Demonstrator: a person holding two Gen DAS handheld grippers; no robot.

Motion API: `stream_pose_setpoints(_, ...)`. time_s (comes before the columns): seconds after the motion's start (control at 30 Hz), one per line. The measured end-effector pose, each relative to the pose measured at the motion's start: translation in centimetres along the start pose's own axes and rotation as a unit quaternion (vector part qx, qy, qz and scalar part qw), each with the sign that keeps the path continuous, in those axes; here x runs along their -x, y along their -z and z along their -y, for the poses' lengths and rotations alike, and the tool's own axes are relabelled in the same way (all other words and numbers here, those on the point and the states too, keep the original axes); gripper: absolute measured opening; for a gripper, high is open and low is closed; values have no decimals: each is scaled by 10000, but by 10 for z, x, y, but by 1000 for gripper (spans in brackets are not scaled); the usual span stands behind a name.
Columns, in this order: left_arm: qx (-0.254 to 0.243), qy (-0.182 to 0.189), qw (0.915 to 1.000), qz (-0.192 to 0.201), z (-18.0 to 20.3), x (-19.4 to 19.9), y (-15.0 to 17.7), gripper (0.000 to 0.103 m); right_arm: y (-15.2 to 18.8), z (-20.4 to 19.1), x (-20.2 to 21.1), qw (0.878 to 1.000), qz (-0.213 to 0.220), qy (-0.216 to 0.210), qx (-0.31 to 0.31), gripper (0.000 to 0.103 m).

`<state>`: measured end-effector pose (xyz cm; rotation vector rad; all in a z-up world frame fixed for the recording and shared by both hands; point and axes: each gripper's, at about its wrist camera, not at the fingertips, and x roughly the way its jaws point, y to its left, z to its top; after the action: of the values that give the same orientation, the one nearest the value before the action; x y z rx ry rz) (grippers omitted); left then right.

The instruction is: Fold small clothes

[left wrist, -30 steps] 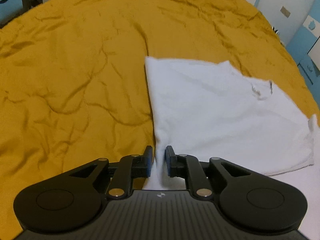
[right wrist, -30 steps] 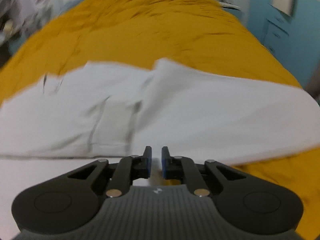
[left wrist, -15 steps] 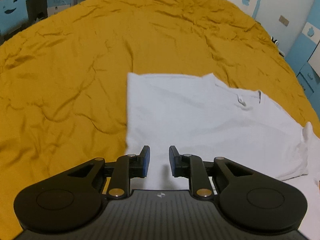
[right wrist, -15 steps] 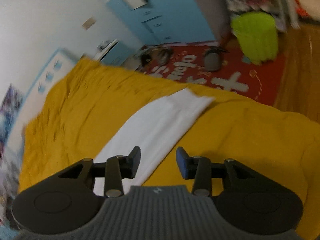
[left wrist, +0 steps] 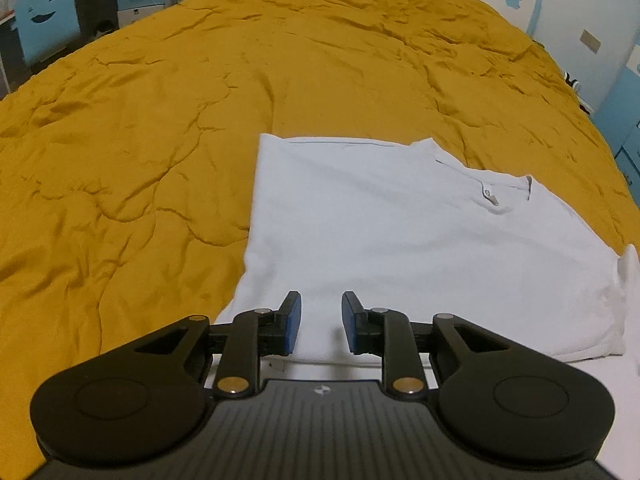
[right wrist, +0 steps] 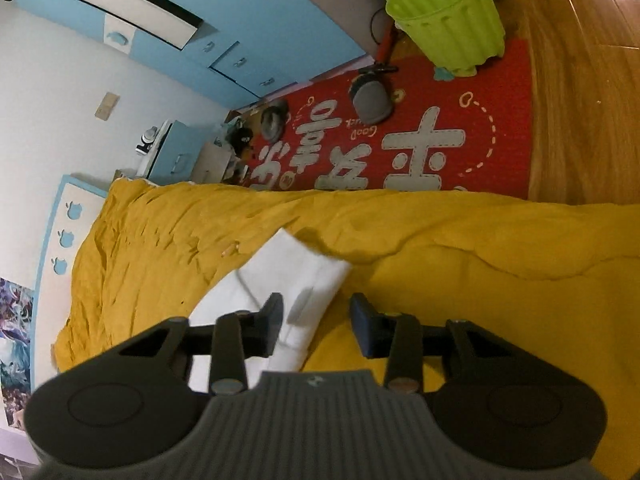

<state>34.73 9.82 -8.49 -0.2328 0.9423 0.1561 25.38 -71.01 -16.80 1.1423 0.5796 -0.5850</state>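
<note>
Beyond left claw (left wrist: 321, 322), folded shirt (left wrist: 420, 236)

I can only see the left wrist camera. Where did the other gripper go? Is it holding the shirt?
Observer: No. The right gripper is open and holds nothing.
Operator: What is it looking at?
Observer: One end of the white shirt, lying on the yellow cover.
Operator: Anything past the bed?
Observer: A red rug with a green bin on it.
</note>
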Motion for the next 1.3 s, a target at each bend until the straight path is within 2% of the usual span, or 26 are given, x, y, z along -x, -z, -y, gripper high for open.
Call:
stream_pose_setpoints(0.03, 15, 9, 10000, 3, 1, 0, 2, 28, 0, -4, 0, 10000, 30, 28, 73, 0)
stream_pose_setpoints(0.17, 51, 123, 9999, -37, 2, -5, 6, 28, 8, -48, 26, 9948, 352, -19, 953, 0)
stream_pose_setpoints(0.23, 79, 211, 9997, -21, 2, -4, 7, 28, 14, -81, 47, 9895, 477, -219, 1344, 0)
stream_pose_setpoints(0.37, 101, 446, 9989, 98, -2, 5, 9, 28, 47, -164, 96, 9667, 718, -671, 2362, 0)
stream_pose_setpoints(0.47, 137, 533, 9983, 166, -9, 13, 10, 28, 95, -230, 131, 9423, 664, -1074, 3100, 0)
stream_pose_setpoints(0.6, 188, 630, 9975, 253, -23, 23, 7, 28, 174, -308, 165, 9086, 367, -1670, 3810, 0)
stream_pose_setpoints(0.7, 371, 819, 9955, 287, -36, 32, 5, 28, 240, -354, 178, 8828, 64, -2056, 4223, 0)
stream_pose_setpoints(0.83, 614, 1001, 9928, 226, -51, 34, 4, 28, 339, -397, 178, 8452, -346, -2307, 4809, 0)
stream_pose_setpoints(0.97, 694, 1142, 9908, 204, -61, 29, 4, 28, 445, -406, 161, 8159, -944, -2341, 5202, 0)
stream_pose_setpoints(1.1, 716, 1243, 9895, 198, -67, 26, 2, 28, 555, -373, 130, 7827, -1535, -2099, 5655, 0)
stream_pose_setpoints(1.2, 694, 1342, 9884, 169, -71, 23, 2, 28, 613, -334, 104, 7624, -1964, -1798, 5898, 0)
stream_pose_setpoints(1.3, 664, 1419, 9876, 113, -72, 18, 4, 30, 642, -304, 83, 7470, -2141, -1470, 6121, 0)
